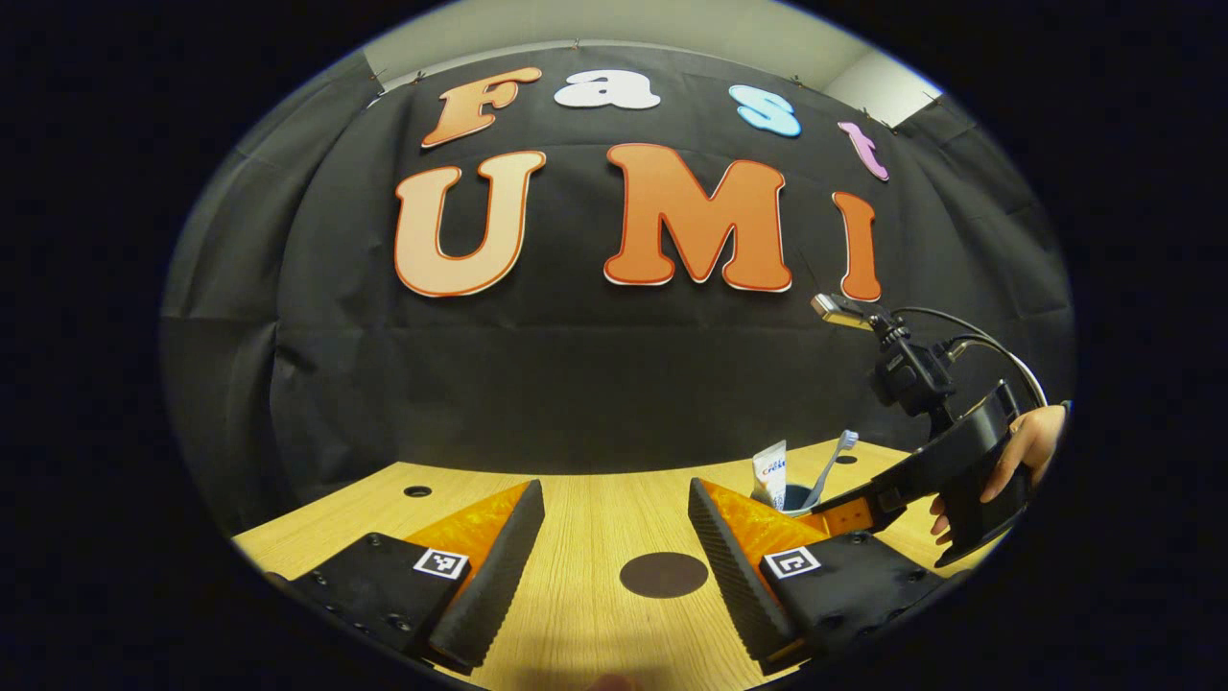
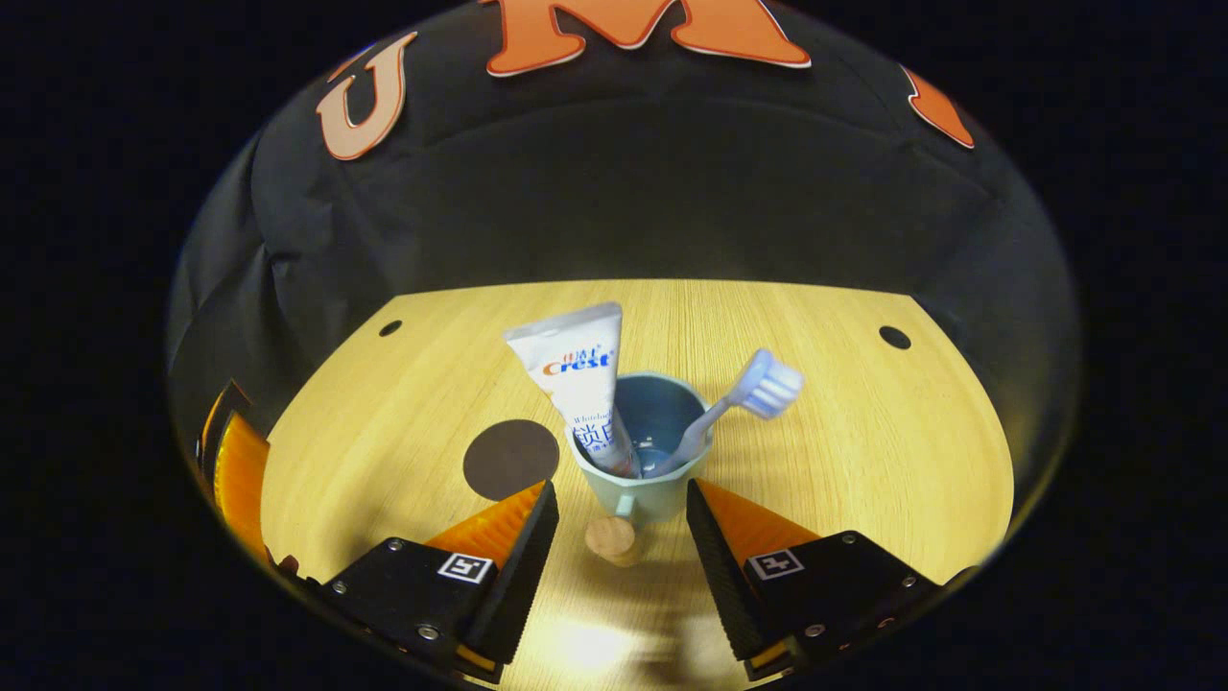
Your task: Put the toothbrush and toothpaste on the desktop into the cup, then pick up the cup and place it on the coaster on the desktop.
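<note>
A pale blue-green cup (image 2: pixel 645 485) stands upright on the wooden desktop (image 2: pixel 863 451), with a white toothpaste tube (image 2: pixel 578 379) and a light toothbrush (image 2: pixel 743 398) leaning in it. Its handle ends in a wooden knob (image 2: pixel 612 537) that lies between the open fingers of my right gripper (image 2: pixel 619 494), touching neither. The dark round coaster (image 2: pixel 510 459) lies bare, just left of the cup. In the left gripper view, my left gripper (image 1: pixel 614 518) is open and holds nothing, with the coaster (image 1: pixel 663 574) just ahead of it. Behind its right finger stands the cup (image 1: pixel 794 497), with the right gripper (image 1: pixel 839 516) beside it.
A hand (image 1: pixel 1019 459) holds the right gripper at the right of the left gripper view. The left gripper (image 2: pixel 235 470) shows at the far left of the right gripper view. Small dark holes (image 2: pixel 894 337) mark the desktop's back corners. The black cloth wall stands right behind the desktop.
</note>
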`<state>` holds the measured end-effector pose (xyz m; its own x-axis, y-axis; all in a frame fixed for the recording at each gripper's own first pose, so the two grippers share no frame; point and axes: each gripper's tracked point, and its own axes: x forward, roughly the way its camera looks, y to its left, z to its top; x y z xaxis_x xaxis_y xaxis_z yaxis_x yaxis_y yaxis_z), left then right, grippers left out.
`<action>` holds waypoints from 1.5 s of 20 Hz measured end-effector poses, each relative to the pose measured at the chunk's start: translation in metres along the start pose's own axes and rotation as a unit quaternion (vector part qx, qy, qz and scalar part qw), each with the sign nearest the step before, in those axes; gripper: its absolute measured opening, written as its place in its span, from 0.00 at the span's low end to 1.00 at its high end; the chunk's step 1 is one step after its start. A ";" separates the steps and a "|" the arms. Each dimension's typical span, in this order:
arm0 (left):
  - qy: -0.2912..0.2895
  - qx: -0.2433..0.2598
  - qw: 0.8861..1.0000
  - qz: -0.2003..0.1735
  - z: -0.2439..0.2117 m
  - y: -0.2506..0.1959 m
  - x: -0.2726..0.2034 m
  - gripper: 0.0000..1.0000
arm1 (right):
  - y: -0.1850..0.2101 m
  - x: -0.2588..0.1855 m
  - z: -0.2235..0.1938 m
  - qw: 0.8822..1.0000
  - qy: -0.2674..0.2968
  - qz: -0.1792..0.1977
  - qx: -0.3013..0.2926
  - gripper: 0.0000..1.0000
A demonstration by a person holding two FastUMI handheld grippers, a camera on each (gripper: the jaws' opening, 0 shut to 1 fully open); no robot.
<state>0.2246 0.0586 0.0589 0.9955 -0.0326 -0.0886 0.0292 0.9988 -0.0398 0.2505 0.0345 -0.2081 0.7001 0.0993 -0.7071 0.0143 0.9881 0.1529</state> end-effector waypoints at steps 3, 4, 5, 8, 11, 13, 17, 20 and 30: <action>0.000 0.000 1.000 0.003 0.001 0.004 0.000 0.96 | -0.009 0.016 -0.014 0.999 0.032 -0.022 -0.001 0.74; -0.001 0.001 1.000 0.003 0.002 0.003 -0.001 0.96 | -0.010 0.020 -0.018 0.999 0.044 -0.023 0.010 0.75; 0.001 0.001 1.000 0.003 0.000 0.003 -0.002 0.96 | -0.008 0.024 -0.021 0.998 0.052 -0.015 0.022 0.73; 0.006 -0.002 1.000 -0.002 -0.003 0.001 -0.001 0.98 | -0.008 0.025 -0.024 0.998 0.058 -0.017 0.023 0.65; 0.005 -0.013 1.000 -0.011 -0.003 -0.003 -0.001 0.97 | -0.009 0.028 -0.029 0.998 0.065 -0.021 0.009 0.55; 0.007 -0.014 1.000 -0.014 -0.004 -0.005 0.000 0.96 | -0.011 0.030 -0.032 0.997 0.068 -0.022 0.006 0.51; 0.008 -0.013 1.000 -0.010 -0.006 0.000 -0.002 0.94 | -0.013 0.030 -0.029 0.998 0.057 -0.033 0.003 0.25; 0.015 -0.010 1.000 -0.004 -0.008 0.006 -0.006 0.96 | -0.013 0.031 -0.027 0.998 0.051 -0.033 0.001 0.22; 0.009 -0.007 1.000 0.008 -0.008 0.015 -0.012 0.96 | -0.014 0.018 -0.024 0.999 0.021 -0.029 -0.010 0.19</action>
<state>0.2122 0.0733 0.0514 0.9941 -0.0179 -0.1066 0.0123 0.9985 -0.0530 0.2457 0.0253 -0.2397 0.6679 0.0462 -0.7428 0.0401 0.9944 0.0979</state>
